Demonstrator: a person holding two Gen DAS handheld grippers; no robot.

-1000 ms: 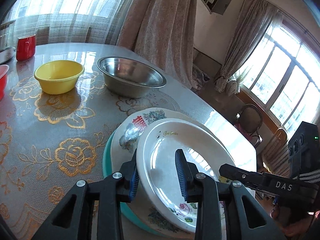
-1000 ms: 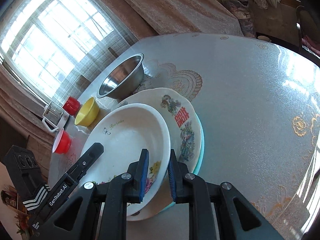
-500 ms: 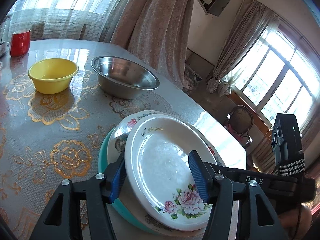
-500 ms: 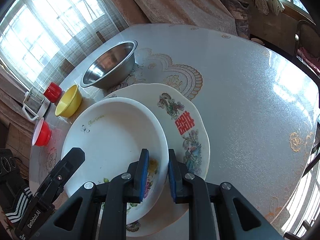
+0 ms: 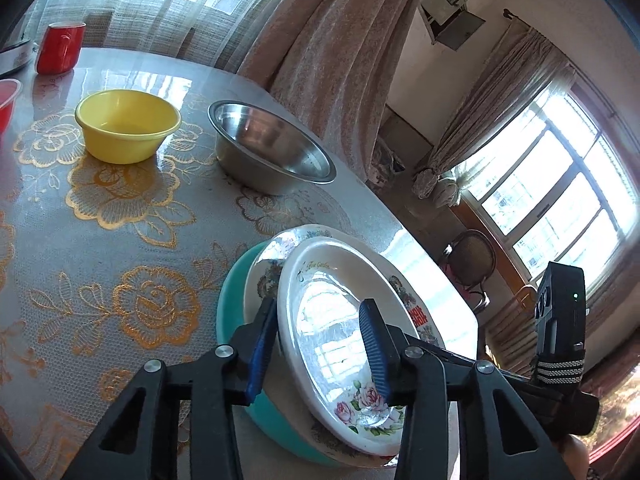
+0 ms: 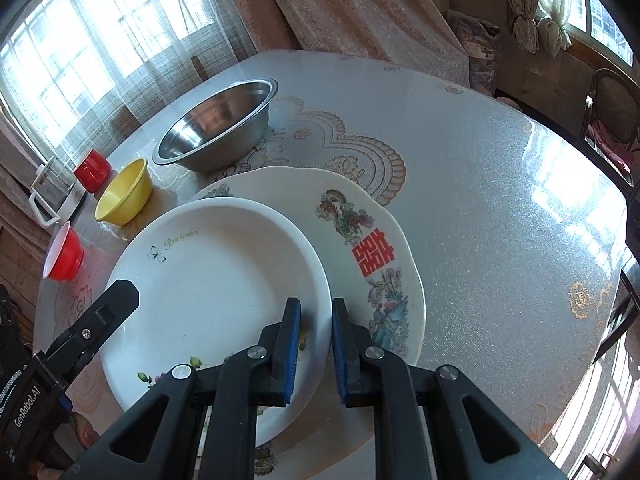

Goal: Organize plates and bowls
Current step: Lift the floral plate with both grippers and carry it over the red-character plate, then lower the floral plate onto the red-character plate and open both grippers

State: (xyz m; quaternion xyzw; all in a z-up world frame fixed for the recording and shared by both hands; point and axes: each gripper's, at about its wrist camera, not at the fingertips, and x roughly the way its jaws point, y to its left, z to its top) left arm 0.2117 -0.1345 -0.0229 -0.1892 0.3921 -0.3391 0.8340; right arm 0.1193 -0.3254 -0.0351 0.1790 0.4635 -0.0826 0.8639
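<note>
A white rose-print plate (image 6: 216, 280) lies on a larger plate with a red character (image 6: 372, 258), which rests on a teal plate (image 5: 232, 312). My right gripper (image 6: 316, 340) is shut on the white plate's near rim. My left gripper (image 5: 320, 344) is open, its fingers straddling the white plate's (image 5: 340, 332) opposite rim without pinching it. A steel bowl (image 5: 272, 148) and a yellow bowl (image 5: 126, 124) stand farther back on the table; both also show in the right wrist view, the steel bowl (image 6: 216, 128) and the yellow bowl (image 6: 124, 192).
A red mug (image 5: 60, 48) and a red bowl (image 6: 64, 254) stand at the table's far side, with a glass pitcher (image 6: 52, 192) beside them. The table edge (image 6: 616, 208) is near the plates on the right. A chair (image 5: 472, 260) stands beyond it.
The white plate has shifted on the stack, held by my right gripper. My left gripper's fingers have drawn closer together around its rim.
</note>
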